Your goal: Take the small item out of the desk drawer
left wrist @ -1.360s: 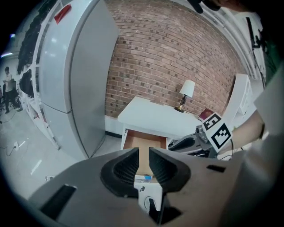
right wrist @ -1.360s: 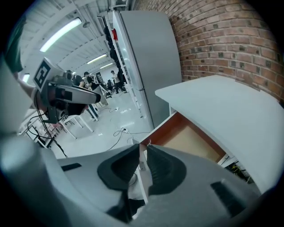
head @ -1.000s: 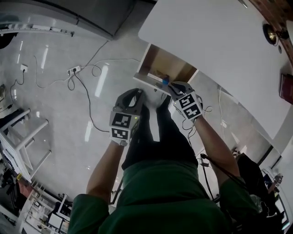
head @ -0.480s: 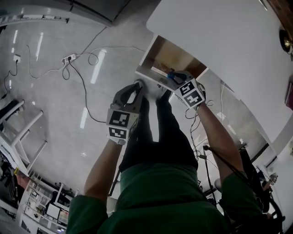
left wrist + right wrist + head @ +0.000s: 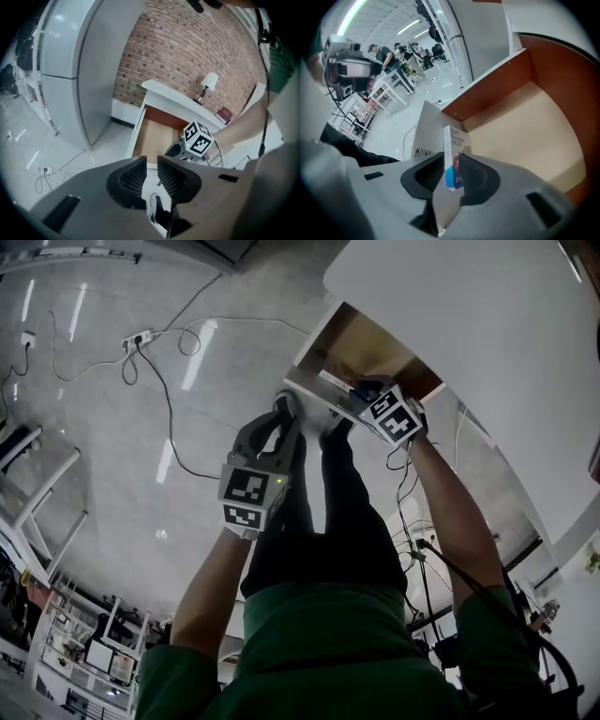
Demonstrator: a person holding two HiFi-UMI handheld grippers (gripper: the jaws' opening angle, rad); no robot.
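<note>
Right gripper [image 5: 451, 165] had sunk into the drawer [image 5: 349, 341]; its jaws had just been opening to straddle the small box [image 5: 453, 140] by the front wall. Left gripper [image 5: 151, 174] narrow, empty.

In the right gripper view, the box [image 5: 454, 143] stands between the jaws of the right gripper [image 5: 451, 161], which have just been opening. They hide its lower end from us, and its print is too small for us to read. In the head view, the cube [image 5: 395, 417] covers those jaws, and the desk [image 5: 469, 324] hides the drawer's [image 5: 361, 338] back edge.
</note>
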